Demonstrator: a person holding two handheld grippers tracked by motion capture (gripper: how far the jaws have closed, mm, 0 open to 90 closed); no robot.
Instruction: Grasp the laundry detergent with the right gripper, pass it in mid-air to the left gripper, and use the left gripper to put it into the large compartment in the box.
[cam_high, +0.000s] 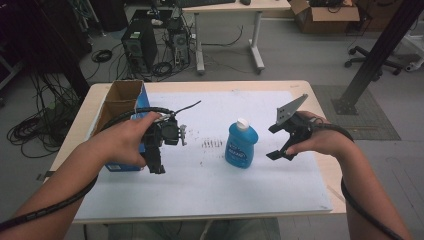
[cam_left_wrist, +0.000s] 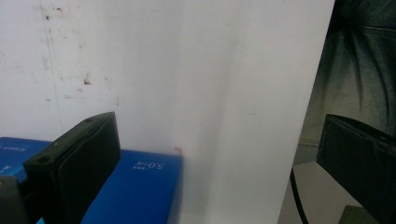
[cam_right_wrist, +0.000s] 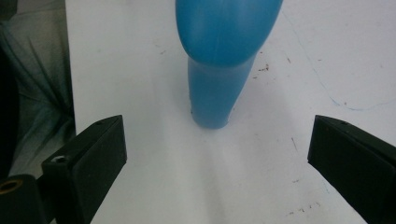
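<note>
A blue bottle (cam_high: 241, 145) with a white cap stands upright near the middle of the white table sheet (cam_high: 210, 190). My right gripper (cam_high: 278, 141) hovers just right of it, open, jaws pointing at the bottle with nothing between them. In the right gripper view the blue bottle (cam_right_wrist: 219, 56) rises a short way ahead between the two spread jaws, apart from both. My left gripper (cam_high: 159, 162) hangs open above the sheet beside a blue-sided cardboard box (cam_high: 120, 107), jaws pointing down toward the near edge. The left gripper view shows the box's blue side (cam_left_wrist: 135, 186) under the left jaw.
The open cardboard box stands at the table's left edge. Scuff marks (cam_high: 212, 144) lie left of the bottle. Beyond the table are a desk (cam_high: 227, 30), computer towers (cam_high: 140, 42), floor cables, a black post (cam_high: 380, 50) and a chair base.
</note>
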